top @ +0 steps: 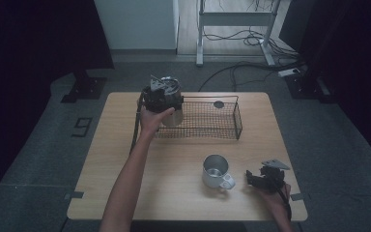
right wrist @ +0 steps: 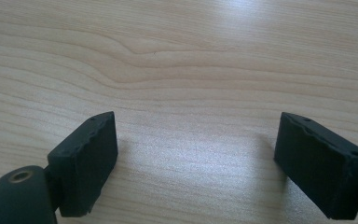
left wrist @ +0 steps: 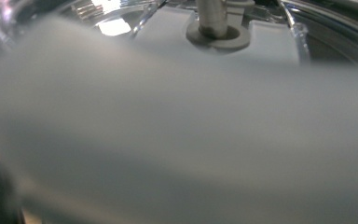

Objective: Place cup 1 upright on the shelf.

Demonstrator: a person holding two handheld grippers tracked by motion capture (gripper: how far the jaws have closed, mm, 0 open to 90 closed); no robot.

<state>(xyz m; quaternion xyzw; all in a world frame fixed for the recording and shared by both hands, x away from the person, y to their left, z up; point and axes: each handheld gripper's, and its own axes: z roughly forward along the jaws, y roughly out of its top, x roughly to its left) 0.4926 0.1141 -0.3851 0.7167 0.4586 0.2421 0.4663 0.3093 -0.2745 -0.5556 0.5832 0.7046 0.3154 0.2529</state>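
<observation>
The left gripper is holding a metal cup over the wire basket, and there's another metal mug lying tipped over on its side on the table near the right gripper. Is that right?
Not quite. The mug near the right gripper is standing upright, not tipped over: the high view looks down into its open top. The rest holds: the left gripper has a metal cup at the left end of the wire basket.

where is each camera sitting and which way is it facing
High view: above the person's side, looking forward and down at the table; both forearms show, the left gripper holding a cup at the basket.
Left gripper view: on that gripper, pressed against the blurred cup.
Right gripper view: facing down at bare table, jaws apart.
Shared: the cup, the table.
</observation>
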